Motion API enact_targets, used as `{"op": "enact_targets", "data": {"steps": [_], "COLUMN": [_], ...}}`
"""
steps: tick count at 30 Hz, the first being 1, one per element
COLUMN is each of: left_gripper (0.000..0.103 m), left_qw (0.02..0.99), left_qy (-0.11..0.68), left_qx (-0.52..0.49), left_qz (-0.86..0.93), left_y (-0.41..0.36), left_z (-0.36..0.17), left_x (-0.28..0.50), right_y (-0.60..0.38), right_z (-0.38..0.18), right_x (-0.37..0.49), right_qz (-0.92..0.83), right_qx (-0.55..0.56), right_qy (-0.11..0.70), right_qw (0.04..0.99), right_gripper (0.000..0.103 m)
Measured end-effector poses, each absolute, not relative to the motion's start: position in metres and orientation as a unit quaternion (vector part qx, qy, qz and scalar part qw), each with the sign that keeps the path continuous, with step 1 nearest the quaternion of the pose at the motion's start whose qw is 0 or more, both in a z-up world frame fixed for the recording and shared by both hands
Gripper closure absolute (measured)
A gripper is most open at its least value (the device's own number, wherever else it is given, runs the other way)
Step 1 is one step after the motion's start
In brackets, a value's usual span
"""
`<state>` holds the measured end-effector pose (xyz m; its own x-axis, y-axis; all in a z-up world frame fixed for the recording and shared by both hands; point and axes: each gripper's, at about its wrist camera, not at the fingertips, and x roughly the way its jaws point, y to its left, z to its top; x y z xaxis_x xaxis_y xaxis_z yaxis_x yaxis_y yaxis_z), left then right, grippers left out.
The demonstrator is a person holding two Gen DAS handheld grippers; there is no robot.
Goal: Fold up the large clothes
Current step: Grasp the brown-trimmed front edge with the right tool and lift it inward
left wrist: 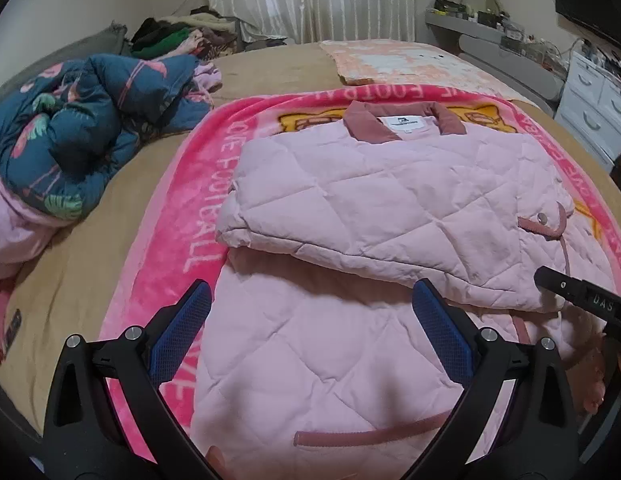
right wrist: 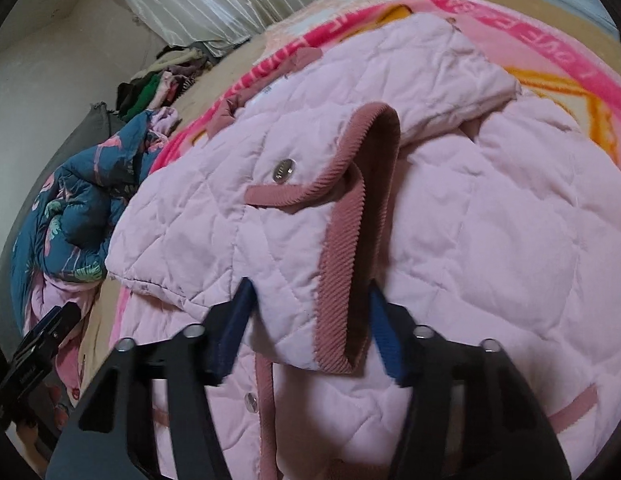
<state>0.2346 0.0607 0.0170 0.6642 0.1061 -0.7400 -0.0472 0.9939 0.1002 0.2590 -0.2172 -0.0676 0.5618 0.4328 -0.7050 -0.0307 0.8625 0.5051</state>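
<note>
Left wrist view: the left gripper (left wrist: 310,320) was at the bottom centre of the frame, its blue-padded fingers (left wrist: 182,332) spread wide and gripping nothing, poised over the lower body of the pink quilted jacket (left wrist: 370,200). Whether the fingertips touched the cloth could not be told. The jacket lay in the middle of the frame on a bright pink blanket (left wrist: 182,216), one sleeve folded across its front, the darker pink collar (left wrist: 406,120) pointing toward the top of the frame. The right gripper (left wrist: 582,300) entered from the right edge, its tip at the folded sleeve's cuff.

Right wrist view: the right gripper (right wrist: 306,332) was at the bottom centre, tilted, jaws partly apart and straddling the corduroy-trimmed cuff (right wrist: 342,280); the cuff sat between the fingers, but a firm grip could not be confirmed. A metal snap (right wrist: 283,171) showed above it.

Farther off, a blue floral quilt (left wrist: 70,140) was heaped at the left of the frame, a peach blanket (left wrist: 406,64) at upper centre, and white curtains (left wrist: 310,0) along the top.
</note>
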Motion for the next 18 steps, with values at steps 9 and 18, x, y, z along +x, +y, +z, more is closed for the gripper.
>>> {"op": "enact_targets", "data": {"steps": [9,18], "left_gripper": [0.009,0.009], "left_qw": [0.908,0.91], "left_qy": [0.417,0.407], "left_qx": [0.006,-0.074], "left_qz": [0.033,0.022], "left_y": [0.067,0.08], "left_z": [0.013,0.029], "left_x": [0.247,0.277], "right_y": [-0.204,-0.214], "right_z": [-0.004,0.108], "right_x": [0.267,0.323], "right_qz": [0.204,0.226], "right_qx": [0.119,0.023], "right_qy": [0.384,0.283], "right_qw": [0.893,0.932], "right_gripper": [0.089,0.092]}}
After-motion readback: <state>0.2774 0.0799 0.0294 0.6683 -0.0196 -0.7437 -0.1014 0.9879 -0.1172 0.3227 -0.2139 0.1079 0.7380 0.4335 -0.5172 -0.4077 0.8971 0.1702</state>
